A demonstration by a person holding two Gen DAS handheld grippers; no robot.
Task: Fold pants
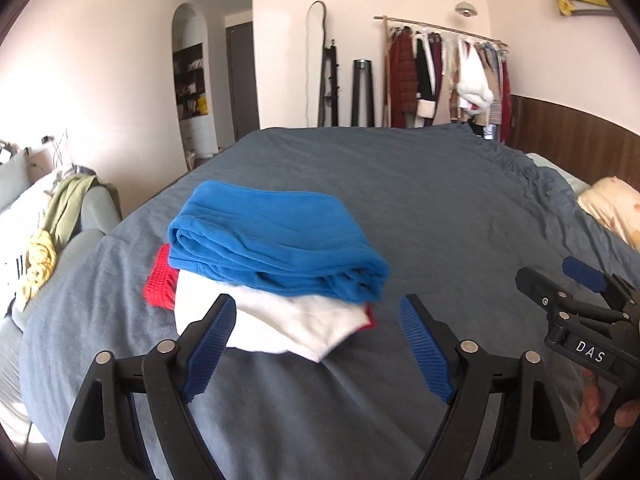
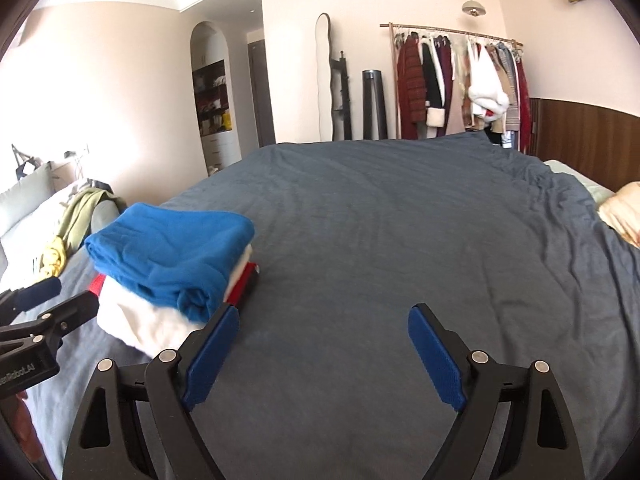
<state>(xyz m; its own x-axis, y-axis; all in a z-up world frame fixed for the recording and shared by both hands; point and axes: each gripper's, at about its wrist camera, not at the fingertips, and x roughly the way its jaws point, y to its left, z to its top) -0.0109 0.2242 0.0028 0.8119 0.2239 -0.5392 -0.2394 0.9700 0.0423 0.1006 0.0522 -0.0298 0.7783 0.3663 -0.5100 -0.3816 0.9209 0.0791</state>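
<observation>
The bed (image 1: pixel 400 184), under a grey-blue cover, fills both views from 9 to 3 o'clock. At 12 o'clock beyond it stands a clothes rack (image 1: pixel 444 76) against the far wall; a sofa (image 1: pixel 52 216) strewn with garments lies at 9 o'clock.

The blue pants (image 1: pixel 276 244) sit folded on top of a small stack near the bed's front edge, at 11 o'clock in the left wrist view and at 9 o'clock in the right wrist view. Beneath them lies a white garment (image 1: pixel 296 324), and under that a red knit item (image 1: pixel 162 280), of which only the edges show.

Your left hand-held gripper (image 1: pixel 316 344) is spread wide and holds nothing, its fingers just short of the white garment. Your right hand-held gripper (image 2: pixel 322 348) is likewise spread and empty, over bare cover to the stack's right.

The fold appears finished. Risks from here, as judgement:
- The left finger stands close to the white garment; a forward nudge would shear the stack and open the pants' loose folded end.
- The soft bedding gives little support, so pressing beside the stack could tip it.
</observation>
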